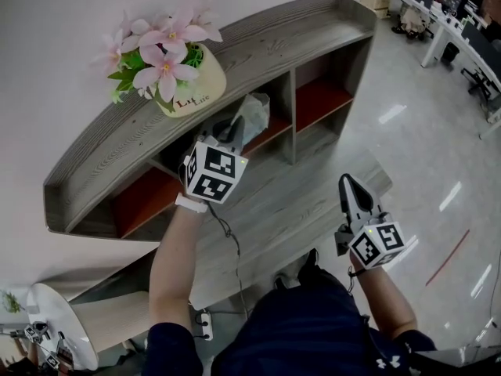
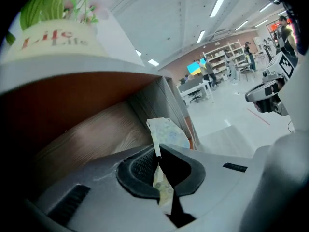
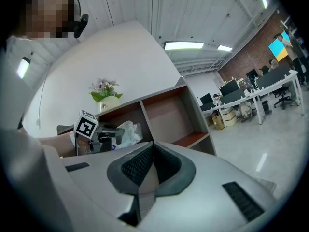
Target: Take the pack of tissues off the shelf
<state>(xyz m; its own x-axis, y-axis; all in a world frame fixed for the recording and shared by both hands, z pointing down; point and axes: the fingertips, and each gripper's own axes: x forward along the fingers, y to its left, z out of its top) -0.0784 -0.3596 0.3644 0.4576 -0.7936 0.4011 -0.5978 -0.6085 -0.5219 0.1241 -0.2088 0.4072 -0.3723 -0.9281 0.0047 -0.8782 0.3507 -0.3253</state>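
The pack of tissues (image 1: 252,116), a pale crinkly plastic pack, stands in the middle compartment of the grey wooden shelf (image 1: 258,45). My left gripper (image 1: 233,129) reaches into that compartment and is shut on the pack's near edge. In the left gripper view the pack (image 2: 169,132) is pinched between the pads of that gripper (image 2: 158,153). The right gripper view shows the pack (image 3: 126,132) beside the left gripper (image 3: 104,137). My right gripper (image 1: 350,185) hangs apart at the lower right, away from the shelf. It (image 3: 153,145) is shut with nothing between its pads.
A flower pot (image 1: 188,84) with pink flowers stands on the shelf top, just above the left gripper. A low wooden platform (image 1: 313,202) runs below the shelf. A power strip (image 1: 205,325) lies on the floor by a round white table (image 1: 63,327). Desks (image 1: 462,30) stand far right.
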